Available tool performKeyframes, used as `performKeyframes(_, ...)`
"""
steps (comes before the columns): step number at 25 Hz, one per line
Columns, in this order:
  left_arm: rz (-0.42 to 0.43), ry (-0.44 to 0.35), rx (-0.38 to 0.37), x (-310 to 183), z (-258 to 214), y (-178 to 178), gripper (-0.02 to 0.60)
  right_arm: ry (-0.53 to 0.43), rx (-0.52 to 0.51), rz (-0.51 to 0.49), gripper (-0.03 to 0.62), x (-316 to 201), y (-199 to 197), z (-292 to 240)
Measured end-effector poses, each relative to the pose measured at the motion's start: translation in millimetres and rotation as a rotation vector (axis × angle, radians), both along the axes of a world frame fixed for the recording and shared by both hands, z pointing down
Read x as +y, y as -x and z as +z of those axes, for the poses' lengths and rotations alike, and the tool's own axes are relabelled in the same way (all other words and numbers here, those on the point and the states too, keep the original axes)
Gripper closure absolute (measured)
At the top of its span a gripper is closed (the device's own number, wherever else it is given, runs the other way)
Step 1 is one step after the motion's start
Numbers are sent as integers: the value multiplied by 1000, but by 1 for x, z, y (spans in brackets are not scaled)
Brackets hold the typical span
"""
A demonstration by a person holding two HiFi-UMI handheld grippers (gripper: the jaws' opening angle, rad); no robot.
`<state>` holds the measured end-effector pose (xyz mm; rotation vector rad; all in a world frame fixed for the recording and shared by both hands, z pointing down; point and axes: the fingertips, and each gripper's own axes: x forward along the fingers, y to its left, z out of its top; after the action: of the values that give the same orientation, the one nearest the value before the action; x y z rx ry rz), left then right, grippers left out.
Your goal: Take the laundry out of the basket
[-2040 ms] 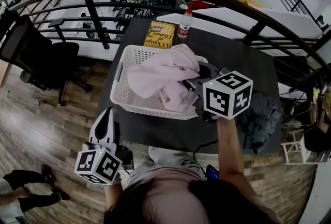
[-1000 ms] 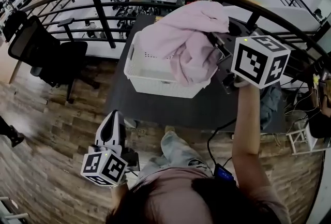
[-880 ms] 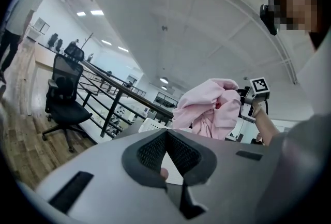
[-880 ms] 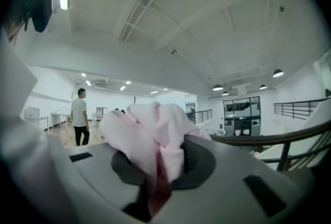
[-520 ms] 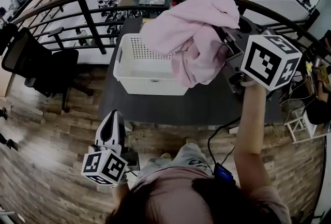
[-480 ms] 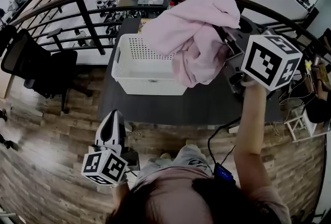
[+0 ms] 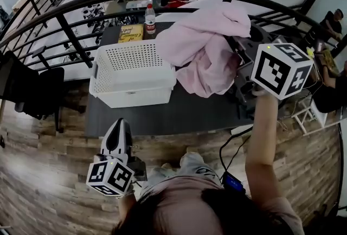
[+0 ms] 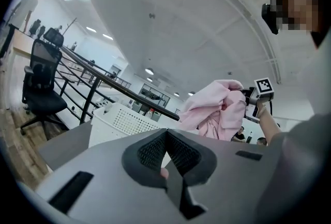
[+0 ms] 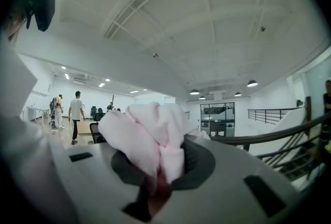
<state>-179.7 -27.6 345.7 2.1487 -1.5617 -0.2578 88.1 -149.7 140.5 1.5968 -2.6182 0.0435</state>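
In the head view a white perforated basket point(image 7: 133, 71) stands on the dark table point(image 7: 162, 114), its inside bare as far as I can see. My right gripper point(image 7: 238, 52) holds a pink garment point(image 7: 209, 49) bunched up high, right of the basket and over the table. In the right gripper view the pink garment point(image 9: 150, 140) fills the gap where that gripper point(image 9: 160, 166) pinches it. My left gripper point(image 7: 118, 128) hangs low in front of the table over the wooden floor. Seen from the left gripper view, the left gripper point(image 8: 166, 150) has its pads together with nothing held.
A water bottle point(image 7: 150, 13) and a yellow book point(image 7: 131, 33) sit at the table's far edge behind the basket. A black railing point(image 7: 70, 38) curves round the table. An office chair point(image 7: 32, 93) stands at the left. People stand far off point(image 9: 76, 114).
The right gripper has lifted the pink garment out of the basket and carried it to the basket's right. The left gripper has stayed low and shut.
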Motion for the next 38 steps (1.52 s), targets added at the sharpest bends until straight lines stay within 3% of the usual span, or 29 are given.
performKeyframes(4, 30, 2, -11, -7, -6, -47, 592, 36, 14, 27, 522, -1, -50, 11)
performKeyframes(10, 57, 17, -11, -25, 7, -56, 592, 89, 23, 48, 522, -18, -61, 42)
performKeyframes(16, 56, 41, -23, -27, 12, -91, 592, 157, 13, 43, 522, -24, -93, 74)
performKeyframes(38, -27, 105, -51, -53, 38, -170, 592, 433, 32, -106, 522, -75, -126, 220)
